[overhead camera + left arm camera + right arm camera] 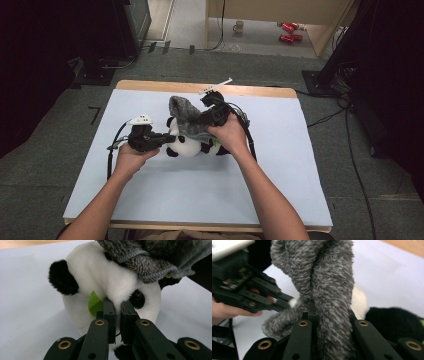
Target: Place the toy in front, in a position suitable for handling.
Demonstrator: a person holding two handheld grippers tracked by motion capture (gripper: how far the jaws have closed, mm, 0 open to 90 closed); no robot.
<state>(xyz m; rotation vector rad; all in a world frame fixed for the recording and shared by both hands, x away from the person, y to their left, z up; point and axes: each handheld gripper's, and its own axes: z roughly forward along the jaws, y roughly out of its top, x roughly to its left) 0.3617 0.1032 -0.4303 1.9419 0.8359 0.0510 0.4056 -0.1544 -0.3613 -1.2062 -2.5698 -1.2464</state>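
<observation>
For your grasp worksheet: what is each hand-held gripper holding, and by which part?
The left hand-held gripper pinches the white-and-black plush panda by its face fur. The right hand-held gripper clamps the grey fuzzy cloth at a bunched fold.

Right tongs [329,312] clamping grey fuzzy cloth [329,277], panda toy [392,317] behind

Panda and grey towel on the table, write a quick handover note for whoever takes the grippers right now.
Left gripper: shut, pinching the plush panda's face.
Right gripper: shut on the grey towel, holding it bunched above the panda.
The panda lies mid-table on the pale sheet; the towel drapes over its head.
Done: both grips set.
Left: judging by the hold, probably pulling the towel clear while the panda is pinned.
</observation>
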